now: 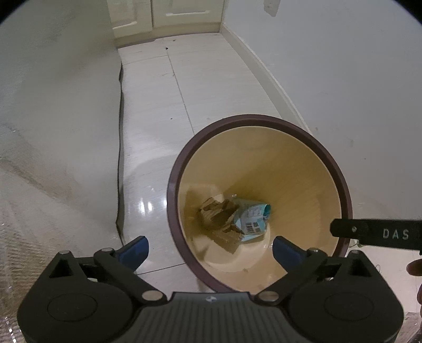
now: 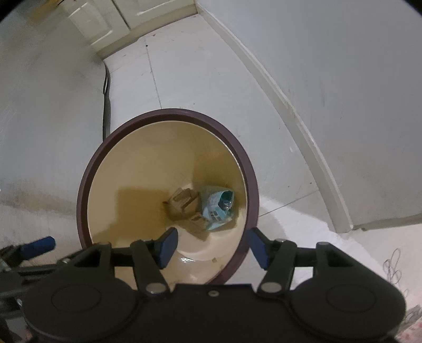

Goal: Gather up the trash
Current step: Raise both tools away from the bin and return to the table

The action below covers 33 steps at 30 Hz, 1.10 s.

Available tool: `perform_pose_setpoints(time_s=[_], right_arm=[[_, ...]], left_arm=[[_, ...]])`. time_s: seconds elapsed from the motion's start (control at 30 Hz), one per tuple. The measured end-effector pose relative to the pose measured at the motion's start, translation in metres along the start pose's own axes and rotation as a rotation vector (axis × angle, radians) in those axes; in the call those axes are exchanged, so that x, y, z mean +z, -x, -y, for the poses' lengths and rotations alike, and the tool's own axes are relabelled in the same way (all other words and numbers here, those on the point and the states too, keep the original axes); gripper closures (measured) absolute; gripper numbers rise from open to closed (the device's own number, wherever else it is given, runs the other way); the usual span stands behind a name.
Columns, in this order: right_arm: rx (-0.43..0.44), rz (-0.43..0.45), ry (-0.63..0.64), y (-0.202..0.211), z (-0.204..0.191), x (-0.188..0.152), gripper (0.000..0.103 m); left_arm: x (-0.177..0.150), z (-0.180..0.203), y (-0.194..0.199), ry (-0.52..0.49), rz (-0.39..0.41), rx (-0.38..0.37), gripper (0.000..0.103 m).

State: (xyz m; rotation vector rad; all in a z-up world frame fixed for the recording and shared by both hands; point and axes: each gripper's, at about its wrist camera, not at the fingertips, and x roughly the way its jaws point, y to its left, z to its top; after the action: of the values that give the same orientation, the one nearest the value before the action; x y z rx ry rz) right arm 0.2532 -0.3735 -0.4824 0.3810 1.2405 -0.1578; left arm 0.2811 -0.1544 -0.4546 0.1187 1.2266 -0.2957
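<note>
A round trash bin (image 1: 340,174) with a dark maroon rim and cream inside stands on the white tile floor; it also shows in the right wrist view (image 2: 87,182). At its bottom lie crumpled brown cardboard (image 1: 220,219) (image 2: 184,204) and a light blue wrapper (image 1: 253,219) (image 2: 217,205). My left gripper (image 1: 211,249) is open and empty, above the bin's near-left rim. My right gripper (image 2: 212,245) is open and empty, above the bin's near rim. A part of the right gripper (image 1: 377,233) reaches in from the right in the left wrist view.
A pale bed or mattress edge (image 1: 52,132) runs along the left. A white wall with a skirting board (image 2: 303,126) runs along the right. Cream cabinet doors (image 1: 168,15) stand at the far end of the floor. A tangle of thread (image 2: 394,266) lies at lower right.
</note>
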Motion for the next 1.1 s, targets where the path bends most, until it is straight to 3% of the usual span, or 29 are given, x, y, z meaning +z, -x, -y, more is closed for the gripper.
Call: perform_pose_setpoints(time_s=[0.13,0.4,0.77,1.1], right_arm=[[-0.032,0.007,0.055,0.007,-0.003,-0.002,0.033],[-0.054,0.021,0.096,0.026,-0.003,-0.008,0.005],[-0.082,0.062,0.071,0.071,0.001,-0.02,0.0],[-0.108,0.122,0.118,0.142,-0.006,-0.04,0.0]], left_arm=[[0.001,-0.004,0.006,0.014,0.002,0.014,0.0],[-0.002,-0.011,0.027,0.041,0.007,0.035,0.0],[-0.011,-0.013,0.073,0.044,0.025,0.065,0.0],[-0.023,-0.002,0.135,0.022,0.068,0.068,0.0]])
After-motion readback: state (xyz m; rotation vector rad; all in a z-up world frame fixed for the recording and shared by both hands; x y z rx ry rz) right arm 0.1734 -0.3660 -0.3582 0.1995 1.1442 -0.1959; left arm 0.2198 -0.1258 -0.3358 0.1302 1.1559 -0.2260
